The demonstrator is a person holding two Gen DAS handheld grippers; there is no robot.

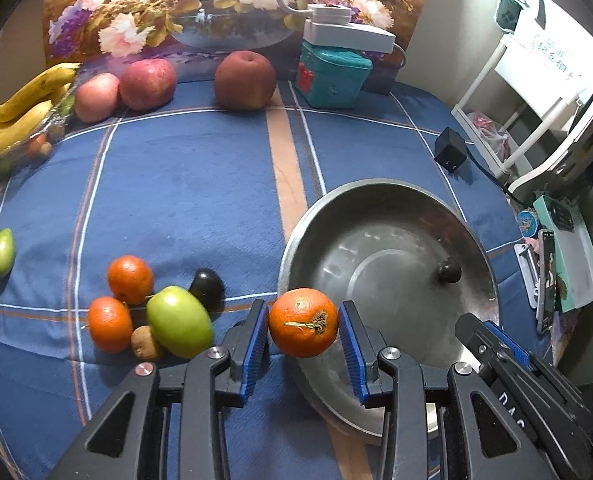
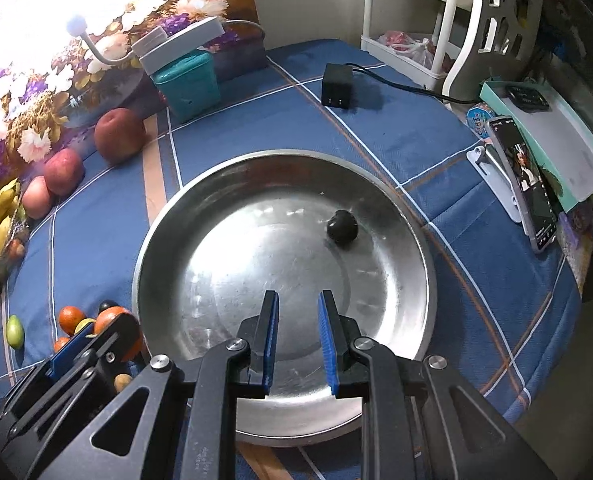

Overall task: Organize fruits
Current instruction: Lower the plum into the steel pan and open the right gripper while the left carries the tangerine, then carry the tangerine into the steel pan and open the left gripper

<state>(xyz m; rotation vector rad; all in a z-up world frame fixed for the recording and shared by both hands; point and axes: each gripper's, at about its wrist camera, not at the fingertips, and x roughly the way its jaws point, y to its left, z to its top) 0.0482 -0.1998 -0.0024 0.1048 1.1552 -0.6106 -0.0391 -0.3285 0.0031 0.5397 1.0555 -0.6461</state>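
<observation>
My left gripper (image 1: 304, 312) is shut on an orange (image 1: 302, 322), stem end facing me, and holds it just above the near-left rim of a steel bowl (image 1: 376, 182). One small dark fruit (image 2: 342, 227) lies inside the bowl (image 2: 138, 276). My right gripper (image 2: 299, 300) hangs over the bowl's near half, shut, with nothing between its blue pads. To the left on the blue cloth sit two oranges (image 1: 130, 279), a green apple (image 1: 178, 328), a dark plum (image 1: 207, 286) and a small brown fruit (image 1: 144, 344). A small green fruit (image 1: 1, 252) lies farther left.
Along the back stand three red apples (image 1: 147, 83) and a bunch of bananas (image 1: 20, 108) on a tray. A teal box (image 1: 332, 78) with a lamp base is behind the bowl. A black adapter (image 2: 338, 86), a phone on a stand (image 2: 530, 184) and a white rack (image 2: 416, 52) crowd the right side.
</observation>
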